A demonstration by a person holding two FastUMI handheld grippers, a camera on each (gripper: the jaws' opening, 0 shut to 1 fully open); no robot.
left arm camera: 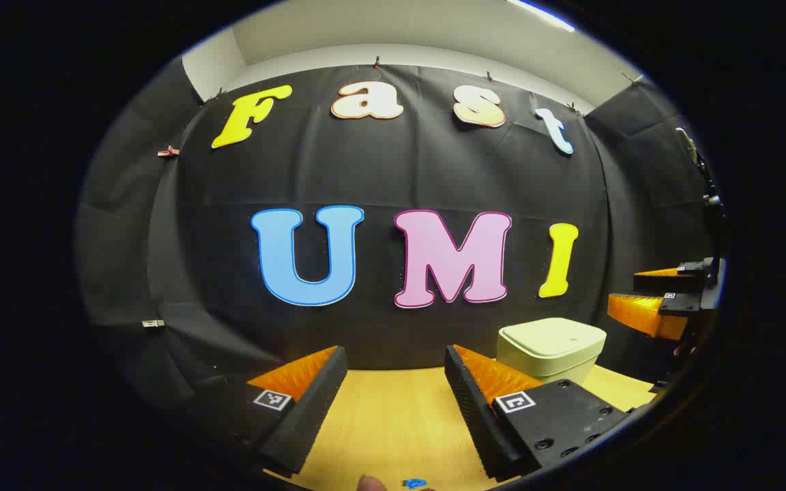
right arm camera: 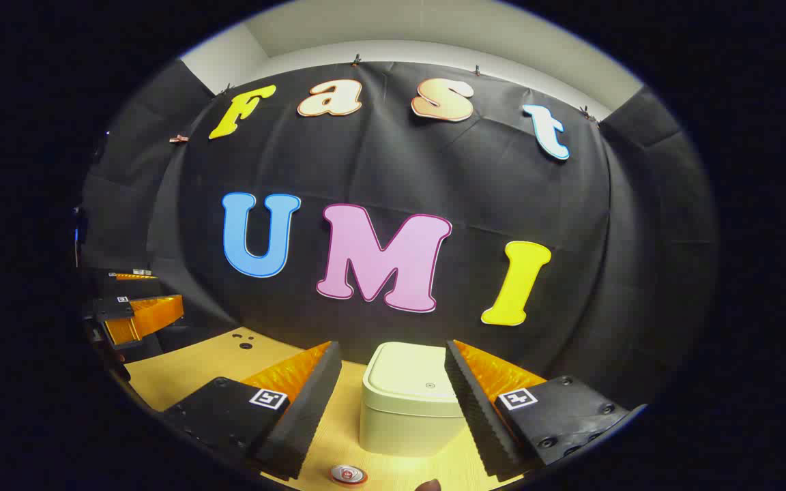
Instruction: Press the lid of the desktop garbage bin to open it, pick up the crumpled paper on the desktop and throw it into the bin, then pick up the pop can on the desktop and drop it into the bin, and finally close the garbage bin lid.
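Right gripper view: hand-held gripper (right arm camera: 393,402) agape above bin (right arm camera: 410,409).

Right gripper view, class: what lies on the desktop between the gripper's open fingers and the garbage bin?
Bare desktop only. In the right gripper view the right gripper frames the closed garbage bin, nothing between them; the pop can lies nearer the camera.
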